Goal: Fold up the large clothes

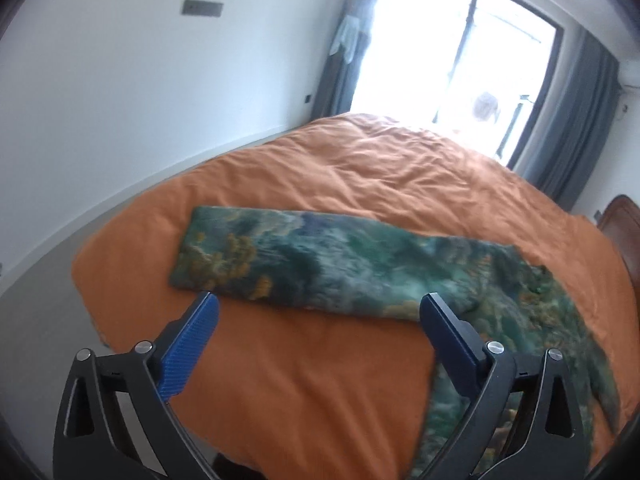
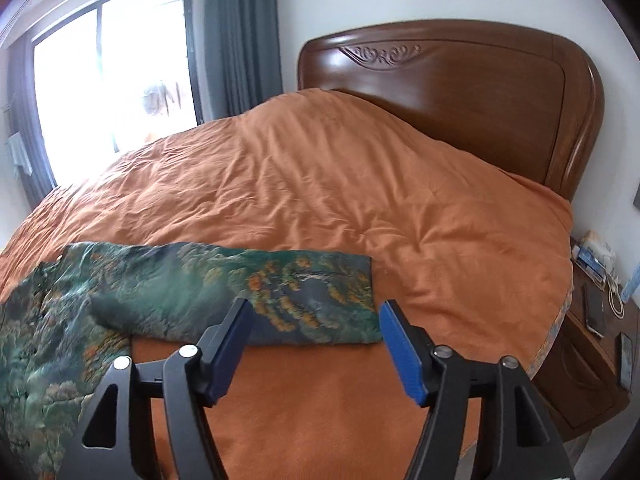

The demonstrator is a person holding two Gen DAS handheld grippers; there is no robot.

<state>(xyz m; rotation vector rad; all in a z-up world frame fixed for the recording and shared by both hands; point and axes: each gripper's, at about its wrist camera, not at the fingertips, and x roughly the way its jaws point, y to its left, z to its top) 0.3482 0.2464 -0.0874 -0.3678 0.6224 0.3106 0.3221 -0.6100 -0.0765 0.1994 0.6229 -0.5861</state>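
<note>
Both jaws stand released with nothing between them: my left gripper [image 1: 319,309] and right gripper [image 2: 316,314] hang just short of the garment's [image 1: 312,264] near edge; I judge that leaves both free for a fresh grasp. The garment lies on the bed [image 1: 360,168], part folded into a long band, the rest trailing over the bed's near edge, still to fold.

Both wrist cameras look forward and downward from the near edge of the orange-quilted bed [image 1: 360,184]; left faces the bright window [image 1: 452,44], right the carved wooden headboard [image 2: 460,92], sharing the green patterned garment [image 2: 224,292].
</note>
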